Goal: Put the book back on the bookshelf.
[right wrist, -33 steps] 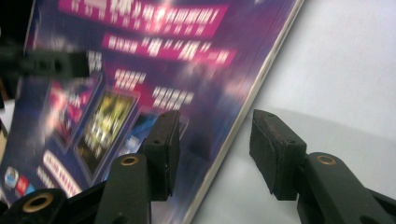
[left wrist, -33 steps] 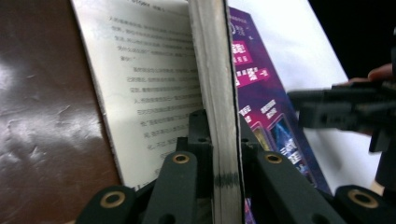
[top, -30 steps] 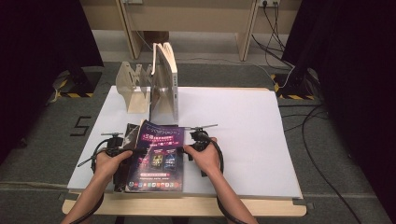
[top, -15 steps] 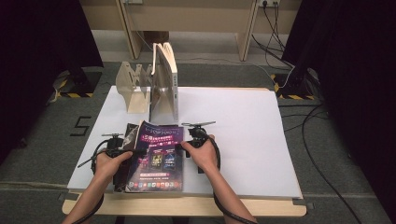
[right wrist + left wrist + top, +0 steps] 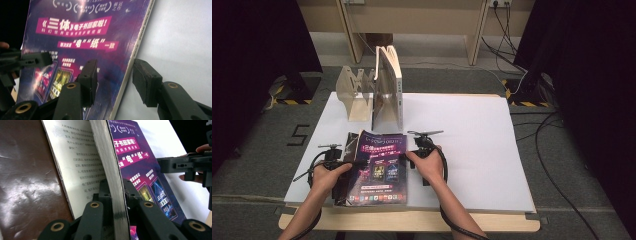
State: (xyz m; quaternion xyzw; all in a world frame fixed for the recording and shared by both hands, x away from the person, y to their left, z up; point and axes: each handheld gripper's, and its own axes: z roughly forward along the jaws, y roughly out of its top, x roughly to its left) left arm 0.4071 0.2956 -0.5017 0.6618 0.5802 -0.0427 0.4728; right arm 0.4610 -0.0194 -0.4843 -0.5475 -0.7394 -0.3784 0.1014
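A book with a purple cover lies on the white sheet near the table's front edge. My left gripper is at the book's left side. In the left gripper view it is shut on the thick block of pages, with a printed page and a brown inner cover folded away to the left. My right gripper is at the book's right edge. Its jaws straddle the spine with gaps on both sides and have just been closing a little around it.
A wooden book stand sits at the back left of the white sheet, with a thick book upright beside it. The wooden table edge runs along the front. Cables lie on the floor to the right.
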